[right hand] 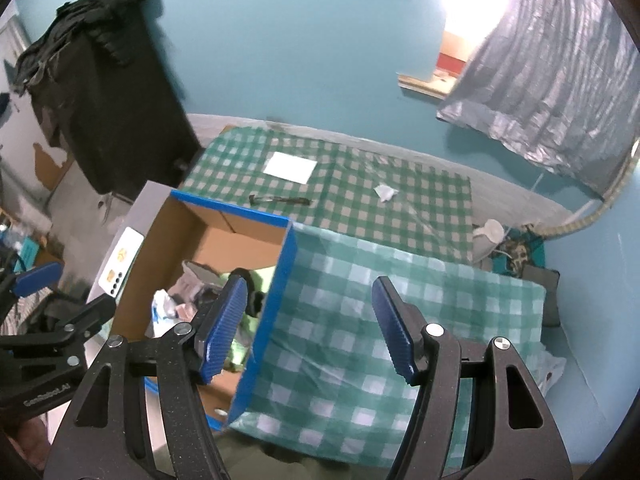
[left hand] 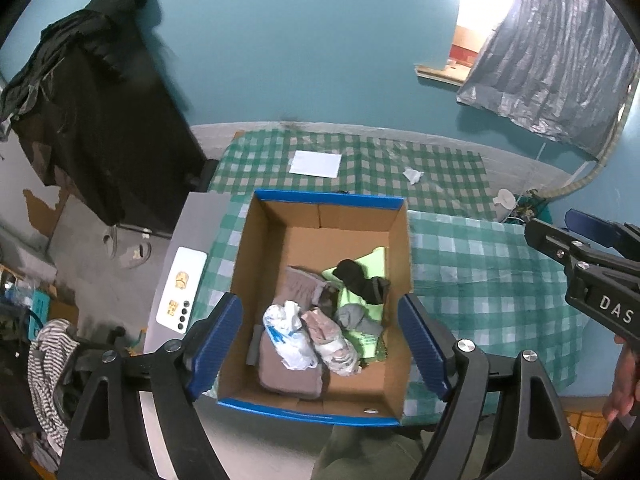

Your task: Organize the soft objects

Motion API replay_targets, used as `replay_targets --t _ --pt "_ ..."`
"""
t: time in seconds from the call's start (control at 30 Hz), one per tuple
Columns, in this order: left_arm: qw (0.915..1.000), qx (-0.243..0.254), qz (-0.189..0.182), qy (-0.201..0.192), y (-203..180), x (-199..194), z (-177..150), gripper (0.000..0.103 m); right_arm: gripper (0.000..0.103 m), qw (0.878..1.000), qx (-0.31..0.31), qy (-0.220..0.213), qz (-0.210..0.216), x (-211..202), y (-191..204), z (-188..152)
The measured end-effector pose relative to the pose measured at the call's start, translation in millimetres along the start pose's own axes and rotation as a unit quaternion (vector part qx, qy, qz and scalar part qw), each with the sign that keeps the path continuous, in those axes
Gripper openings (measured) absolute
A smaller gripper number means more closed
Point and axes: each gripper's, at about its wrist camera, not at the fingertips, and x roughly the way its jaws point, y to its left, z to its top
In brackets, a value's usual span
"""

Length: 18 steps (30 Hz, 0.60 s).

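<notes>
A green checked cloth (left hand: 460, 264) covers the surface across the middle of the frame. A white sheet of paper (left hand: 316, 163) lies near its far edge, a crumpled white scrap (left hand: 413, 176) to its right. Dark clothes (left hand: 76, 52) hang upper left; a silver curtain (left hand: 552, 52) fills upper right.

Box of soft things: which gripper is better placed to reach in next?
Probably the left gripper: its open fingers hang directly above the cardboard box and the black sock. The right gripper straddles the box's right wall.
</notes>
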Motion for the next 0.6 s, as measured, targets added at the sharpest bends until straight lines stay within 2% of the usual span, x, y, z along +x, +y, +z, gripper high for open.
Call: replay_targets --t 0.6 --pt "0.9996 0.028 -0.006 0.001 -33.3 -2.3 6.5 0.082 0.065 0.999 0.034 -0.015 -0.029 -11.9 -41.1 -6.5"
